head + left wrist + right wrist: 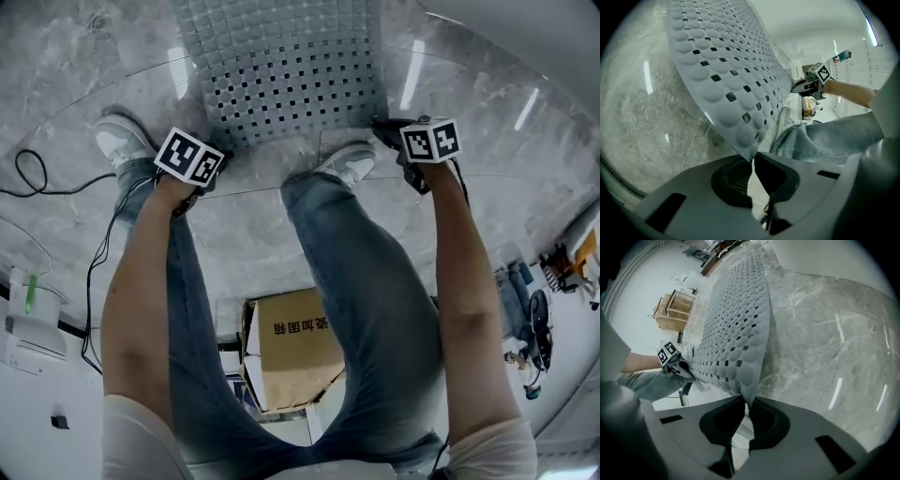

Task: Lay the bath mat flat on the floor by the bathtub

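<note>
Here we are: our left gripper [753,163] is clenched on one near corner of the bath mat [281,66], and our right gripper [748,405] is clamped on the other. The mat (grey, covered in bumps and square holes) stretches away from us over the marble floor [66,75], its near edge held taut between both grippers, just ahead of our shoes [349,165].

Head view looks steeply down; gripper views (facing inward) share the mat [281,66].
</note>
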